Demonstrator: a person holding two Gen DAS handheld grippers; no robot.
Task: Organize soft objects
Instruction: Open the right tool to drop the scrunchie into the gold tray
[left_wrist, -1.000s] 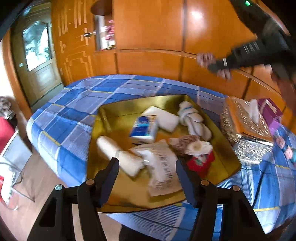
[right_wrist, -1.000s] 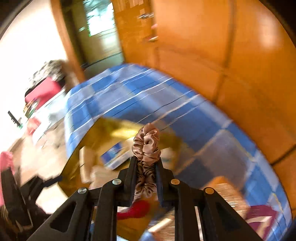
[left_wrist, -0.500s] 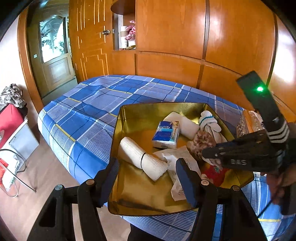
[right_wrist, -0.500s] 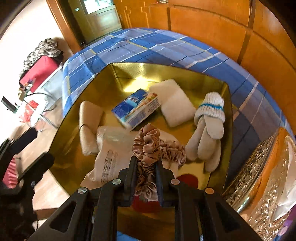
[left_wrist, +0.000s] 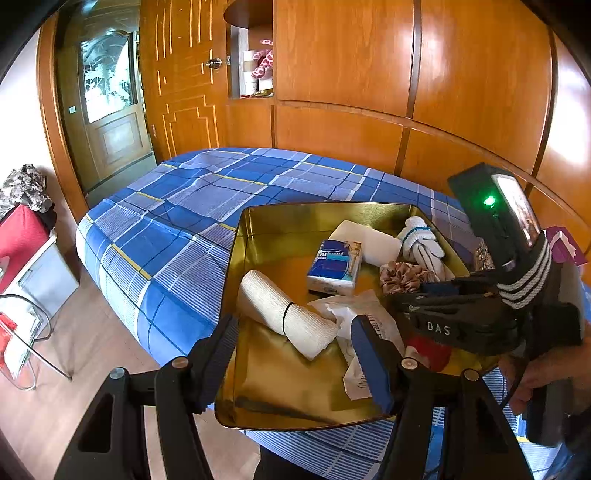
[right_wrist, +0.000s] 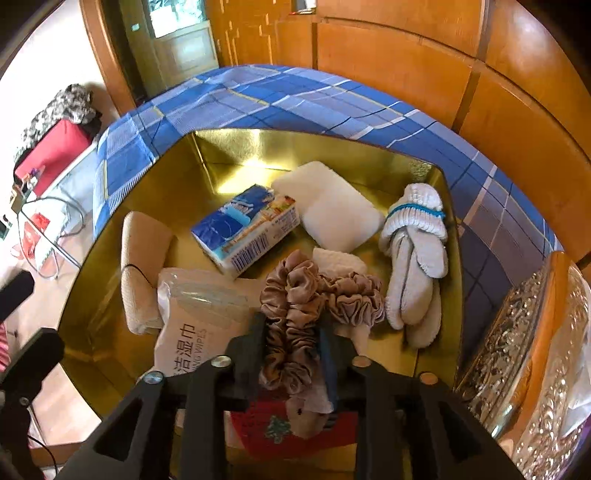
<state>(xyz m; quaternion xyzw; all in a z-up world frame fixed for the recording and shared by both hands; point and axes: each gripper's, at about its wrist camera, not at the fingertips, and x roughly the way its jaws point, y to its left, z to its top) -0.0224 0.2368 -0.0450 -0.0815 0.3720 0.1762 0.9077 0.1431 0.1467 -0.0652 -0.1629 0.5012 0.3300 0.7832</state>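
A gold tray (left_wrist: 258, 373) (right_wrist: 110, 280) on the blue plaid bed holds soft things: a rolled beige cloth (left_wrist: 284, 314) (right_wrist: 142, 266), a blue tissue pack (left_wrist: 334, 267) (right_wrist: 247, 229), a white pad (right_wrist: 328, 206), white gloves (right_wrist: 417, 258), a wet-wipes pouch (right_wrist: 195, 325) and a red item (right_wrist: 288, 432). My right gripper (right_wrist: 295, 350) (left_wrist: 402, 291) is low over the tray with its jaws parted around a tan scrunchie (right_wrist: 295, 302) (left_wrist: 404, 275), which rests on the pile beside a second scrunchie (right_wrist: 354, 295). My left gripper (left_wrist: 295, 354) is open and empty at the tray's near edge.
A silver and orange ornate box (right_wrist: 535, 350) stands right of the tray. A purple box (left_wrist: 565, 243) lies beyond it. Wooden wall panels (left_wrist: 369, 74) run behind the bed. A red case (left_wrist: 18, 240) and a glass-topped stand (left_wrist: 22, 332) sit on the floor at left.
My right gripper swung down over the tray with the scrunchie, and its jaws have opened wider, leaving the scrunchie lying on the pile. My left gripper stayed open, shifting slightly.
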